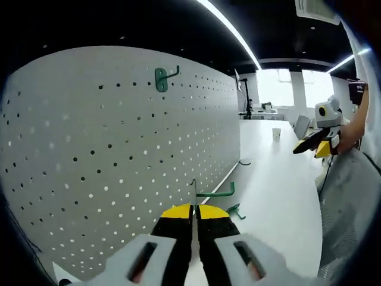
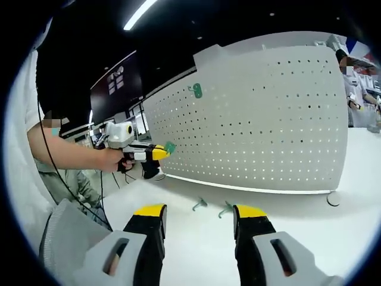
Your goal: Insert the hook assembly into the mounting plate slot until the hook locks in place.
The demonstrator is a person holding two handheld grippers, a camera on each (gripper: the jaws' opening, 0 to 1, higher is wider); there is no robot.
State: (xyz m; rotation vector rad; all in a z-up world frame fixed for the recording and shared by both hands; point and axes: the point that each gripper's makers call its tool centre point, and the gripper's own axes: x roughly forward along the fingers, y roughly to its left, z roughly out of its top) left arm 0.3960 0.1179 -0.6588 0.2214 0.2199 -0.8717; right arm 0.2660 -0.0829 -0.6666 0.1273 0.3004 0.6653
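A white pegboard (image 1: 119, 155) stands upright on the white table, with one green hook (image 1: 161, 78) mounted high on it. My left gripper (image 1: 194, 210) is shut on a second green hook (image 1: 215, 192), whose plate stands upright at the jaw tips while its arm points right, close in front of the board. From the right gripper view, the left gripper (image 2: 162, 152) holds that hook (image 2: 170, 147) near the left end of the pegboard (image 2: 262, 119); the mounted hook (image 2: 196, 90) sits higher. My right gripper (image 2: 199, 211) is open and empty, above the table.
Loose green hooks lie on the table near the board's foot (image 1: 236, 210), (image 1: 243, 162), (image 2: 199, 204), (image 2: 225, 208). A person's hand holds the right gripper (image 1: 300, 148) at the right. A paper cup (image 1: 276, 134) stands farther back. A small round disc (image 2: 334, 199) lies beside the board.
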